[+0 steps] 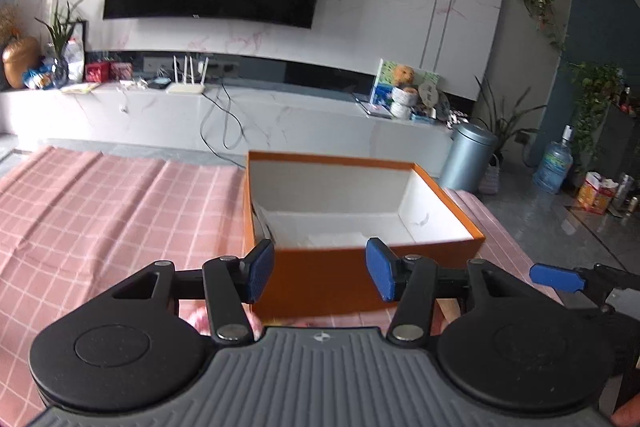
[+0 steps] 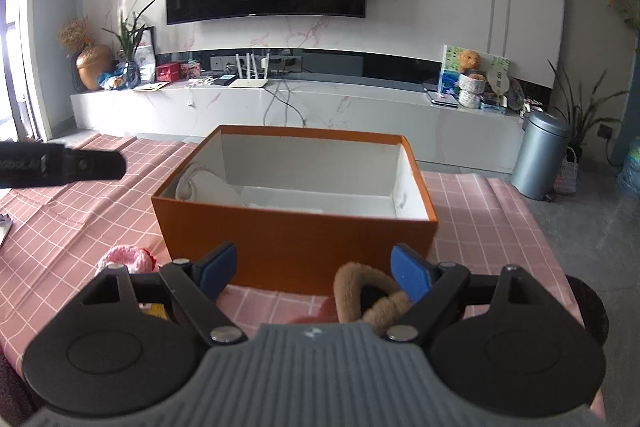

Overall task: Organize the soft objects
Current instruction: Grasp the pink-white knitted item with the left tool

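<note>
An orange box (image 1: 360, 279) with a white inside stands open on the pink checked cloth (image 1: 100, 211). My left gripper (image 1: 320, 275) hangs open just before the box's near wall, with nothing between its blue pads. In the right wrist view a white soft bundle (image 2: 200, 183) lies in the left end of the box (image 2: 296, 247). My right gripper (image 2: 316, 273) is open in front of the box. A brown plush piece (image 2: 372, 295) lies under it, close to the right finger (image 2: 412, 277) and not pinched. A pink knitted item (image 2: 124, 259) rests on the cloth at the left.
The other gripper's finger (image 2: 80, 165) reaches in from the left, level with the box. Something red (image 2: 316, 315) and something yellow (image 2: 158, 311) peek out under my right gripper. Beyond the table are a marble TV console and a grey bin (image 2: 540, 155).
</note>
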`<state>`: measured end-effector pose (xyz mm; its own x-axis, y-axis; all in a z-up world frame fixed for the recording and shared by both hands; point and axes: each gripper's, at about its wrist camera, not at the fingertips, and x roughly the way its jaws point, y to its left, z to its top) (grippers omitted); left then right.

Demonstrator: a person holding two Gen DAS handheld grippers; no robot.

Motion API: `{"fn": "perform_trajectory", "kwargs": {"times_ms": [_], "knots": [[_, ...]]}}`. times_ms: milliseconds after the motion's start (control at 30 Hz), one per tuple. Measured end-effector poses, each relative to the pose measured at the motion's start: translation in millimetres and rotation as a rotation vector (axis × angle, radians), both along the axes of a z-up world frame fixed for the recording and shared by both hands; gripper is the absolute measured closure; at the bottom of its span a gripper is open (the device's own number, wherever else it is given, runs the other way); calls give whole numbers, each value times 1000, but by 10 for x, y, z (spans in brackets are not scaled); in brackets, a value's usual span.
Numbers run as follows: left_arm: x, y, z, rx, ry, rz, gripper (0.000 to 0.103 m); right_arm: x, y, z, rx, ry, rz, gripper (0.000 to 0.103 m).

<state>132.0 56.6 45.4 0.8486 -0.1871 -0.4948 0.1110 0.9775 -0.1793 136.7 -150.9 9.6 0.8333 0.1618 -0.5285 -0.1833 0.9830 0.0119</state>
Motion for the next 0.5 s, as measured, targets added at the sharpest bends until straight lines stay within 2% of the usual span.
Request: {"fn": "perform_trajectory", "kwargs": {"times_ms": [200, 333, 500], "knots": [[-217, 43, -209, -13, 53, -33, 44, -292, -175, -110, 61, 61, -83, 20], [-332, -26, -341, -31, 81, -92, 47, -409, -215, -253, 50, 114, -106, 20], [-340, -196, -462, -12, 119, -153, 52, -472, -339, -343, 69, 152, -129, 21]]}}
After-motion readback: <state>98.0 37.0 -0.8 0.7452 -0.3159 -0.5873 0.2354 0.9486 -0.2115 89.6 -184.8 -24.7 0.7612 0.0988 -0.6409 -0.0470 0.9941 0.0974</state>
